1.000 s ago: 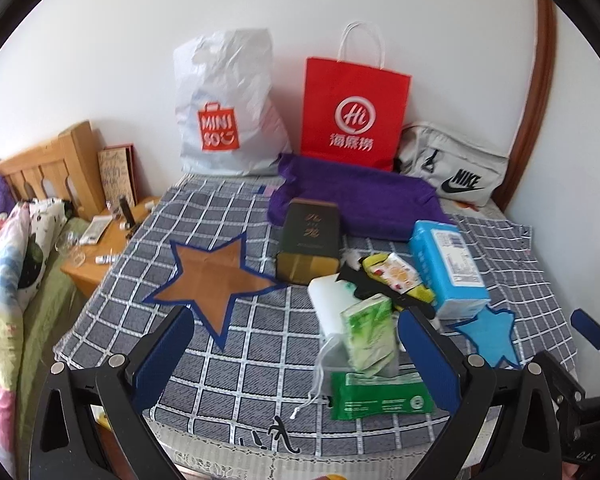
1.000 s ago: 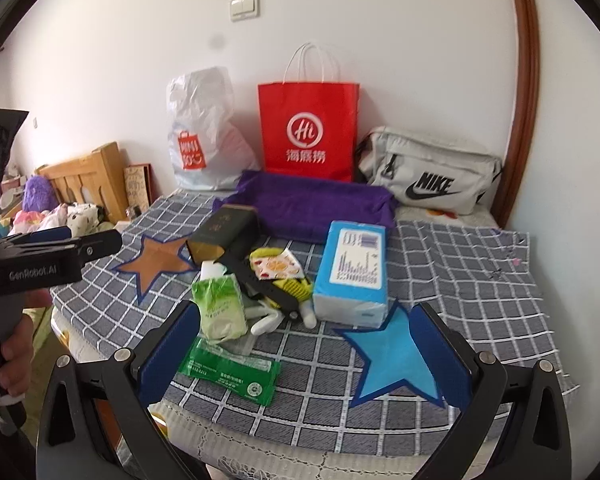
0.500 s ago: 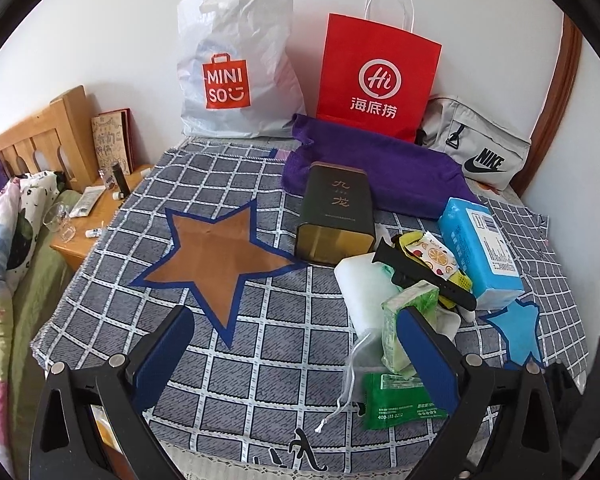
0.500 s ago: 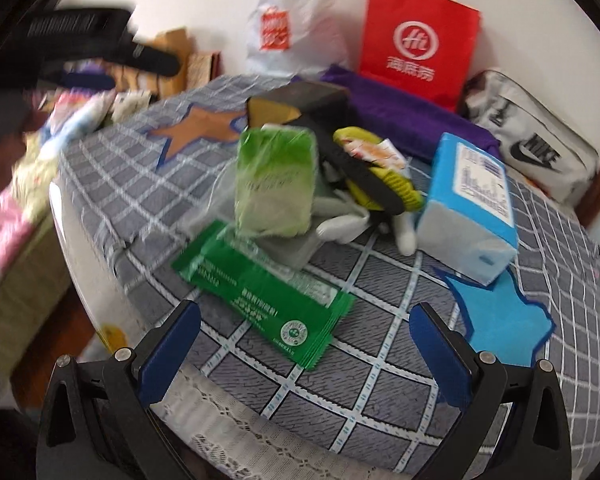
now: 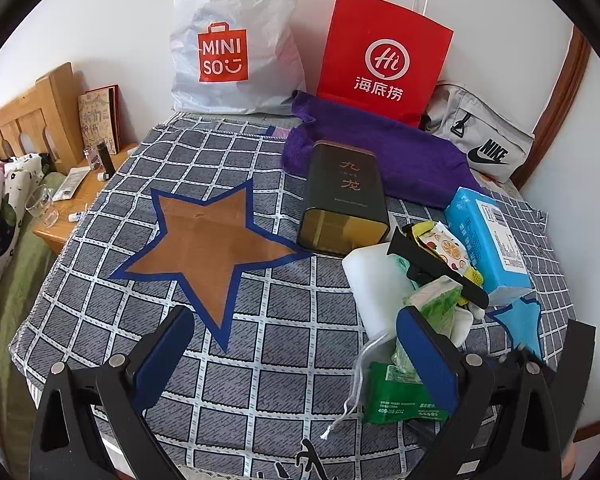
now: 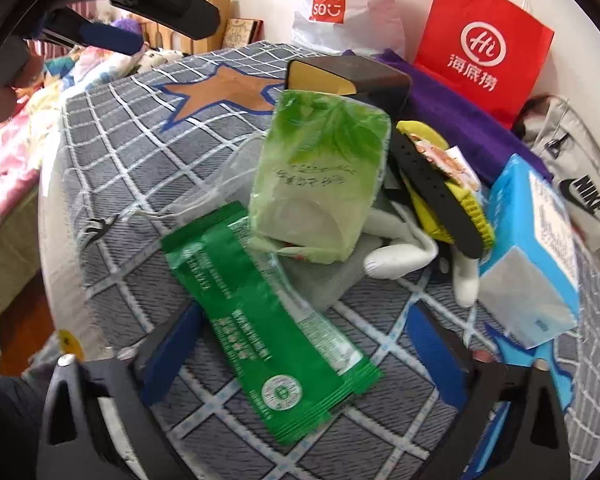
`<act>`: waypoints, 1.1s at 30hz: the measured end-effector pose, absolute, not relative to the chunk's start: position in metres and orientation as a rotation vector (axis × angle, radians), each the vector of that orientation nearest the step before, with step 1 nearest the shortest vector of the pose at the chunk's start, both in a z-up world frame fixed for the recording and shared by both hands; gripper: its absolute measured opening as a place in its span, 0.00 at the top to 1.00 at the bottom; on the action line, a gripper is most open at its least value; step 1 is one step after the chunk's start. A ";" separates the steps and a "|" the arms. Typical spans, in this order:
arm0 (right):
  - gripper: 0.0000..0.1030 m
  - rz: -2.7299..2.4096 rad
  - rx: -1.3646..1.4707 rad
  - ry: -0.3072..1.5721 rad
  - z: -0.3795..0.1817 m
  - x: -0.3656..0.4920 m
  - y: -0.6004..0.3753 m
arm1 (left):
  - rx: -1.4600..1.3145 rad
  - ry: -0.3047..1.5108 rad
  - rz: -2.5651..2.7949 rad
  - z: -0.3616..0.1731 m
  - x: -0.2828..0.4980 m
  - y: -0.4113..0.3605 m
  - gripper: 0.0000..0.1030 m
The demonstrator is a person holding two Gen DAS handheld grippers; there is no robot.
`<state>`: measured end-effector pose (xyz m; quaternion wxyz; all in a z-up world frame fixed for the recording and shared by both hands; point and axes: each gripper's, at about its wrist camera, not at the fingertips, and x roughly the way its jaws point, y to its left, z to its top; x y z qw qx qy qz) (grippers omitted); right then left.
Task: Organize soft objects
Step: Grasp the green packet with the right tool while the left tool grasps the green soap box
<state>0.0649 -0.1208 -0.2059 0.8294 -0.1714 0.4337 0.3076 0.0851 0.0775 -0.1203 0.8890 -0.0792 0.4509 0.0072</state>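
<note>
A pile of soft things lies on the checked cloth (image 5: 284, 344). In it are a light green tissue pack (image 6: 320, 176), a flat dark green wipes packet (image 6: 268, 312), a blue tissue pack (image 6: 536, 264) and a white plush piece (image 6: 400, 256). My right gripper (image 6: 304, 348) hangs low over the dark green packet. Its jaws are closing, one finger on each side of the packet, and the pads are not pressing on it. My left gripper (image 5: 296, 356) is open over bare cloth, just left of the light green tissue pack (image 5: 436, 304).
A dark tin (image 5: 344, 196) lies beside a brown star (image 5: 208, 240), and a blue star (image 5: 520, 324) shows by the blue pack. A purple towel (image 5: 400, 156), two shopping bags and a grey bag line the wall. A yellow brush with a black strap (image 6: 440, 184) rests in the pile.
Both grippers have dropped closer to the table. The right one swung down over the dark green packet and its jaws have narrowed. The left one stays open.
</note>
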 end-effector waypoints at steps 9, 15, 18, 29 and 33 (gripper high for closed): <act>0.62 0.614 -0.215 0.950 -0.197 0.053 -0.151 | -0.172 0.968 -0.025 -0.131 0.090 0.070 0.01; 0.65 0.567 -0.180 0.938 -0.195 0.049 -0.175 | -0.166 0.986 -0.060 -0.135 0.091 0.059 0.01; 0.65 0.517 -0.160 0.927 -0.192 0.048 -0.191 | -0.162 0.983 -0.103 -0.134 0.091 0.048 0.01; 0.64 0.365 -0.107 0.902 -0.204 0.057 -0.242 | -0.129 1.043 -0.190 -0.150 0.107 -0.010 0.01; 0.56 0.374 -0.095 0.902 -0.210 0.061 -0.241 | -0.111 1.056 -0.194 -0.157 0.114 -0.026 0.01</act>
